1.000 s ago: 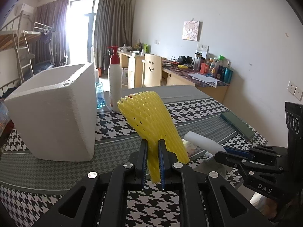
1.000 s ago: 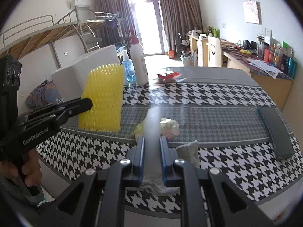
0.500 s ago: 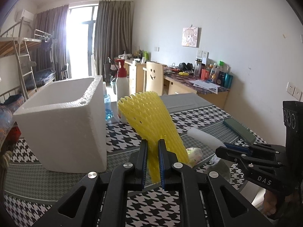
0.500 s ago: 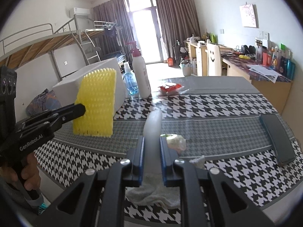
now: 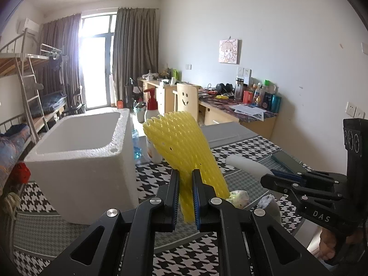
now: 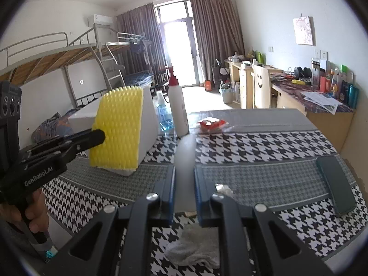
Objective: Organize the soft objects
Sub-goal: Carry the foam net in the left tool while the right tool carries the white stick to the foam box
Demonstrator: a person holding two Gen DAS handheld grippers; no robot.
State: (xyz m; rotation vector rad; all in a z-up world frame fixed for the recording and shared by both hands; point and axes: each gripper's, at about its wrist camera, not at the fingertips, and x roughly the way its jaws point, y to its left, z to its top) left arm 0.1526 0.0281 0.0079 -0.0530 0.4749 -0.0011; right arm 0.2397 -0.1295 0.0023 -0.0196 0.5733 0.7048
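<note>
The left gripper (image 5: pixel 185 197) is clenched on a yellow foam net (image 5: pixel 184 147), its long axis rising away from the jaws; the right gripper (image 6: pixel 184 191) is clamped on a blurred white foam sheet (image 6: pixel 185 151); a white rag (image 6: pixel 195 248) lies on the desk (image 6: pixel 253 142) below; the foam box (image 5: pixel 87 154) stands ahead-left of the left gripper, which is nearer, its open top facing up.
</note>
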